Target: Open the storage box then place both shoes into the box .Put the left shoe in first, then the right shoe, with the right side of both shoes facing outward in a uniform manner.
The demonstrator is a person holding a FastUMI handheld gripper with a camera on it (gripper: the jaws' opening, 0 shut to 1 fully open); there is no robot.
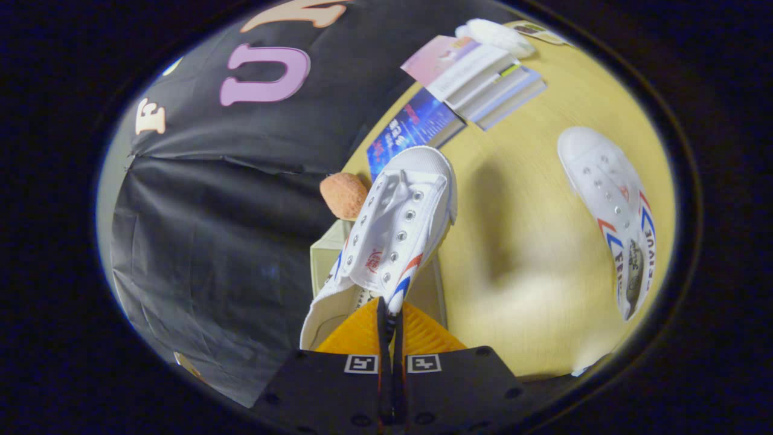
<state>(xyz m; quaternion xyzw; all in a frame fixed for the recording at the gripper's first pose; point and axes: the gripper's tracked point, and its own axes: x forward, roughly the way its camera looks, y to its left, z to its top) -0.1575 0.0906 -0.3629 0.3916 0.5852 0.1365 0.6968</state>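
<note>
The gripper (389, 320) is closed to a narrow slit, and both fingers press on the side wall of a white canvas shoe (395, 235) at its collar, near the red and blue stripes. This held shoe extends away from the fingers with its toe cap pointing outward and its rows of metal eyelets and open tongue facing the camera. It is raised above the surface (519, 254), which is yellow and wood-grained.

Directly under the held shoe sits a pale storage box (323, 254); one corner and part of its wall show beside the shoe's heel end. Whether the box is open cannot be told.

Just beyond the box corner, beside the held shoe's toe half, lies a round, fuzzy orange-brown object (343, 194).

Well apart from the held shoe, the second shoe (613, 205) lies on the surface with its striped side wall showing and its toe pointing away.

Farther out, several books (465, 90) lie spread near the booth wall. Beyond them rests a white fluffy item (495, 35).
</note>
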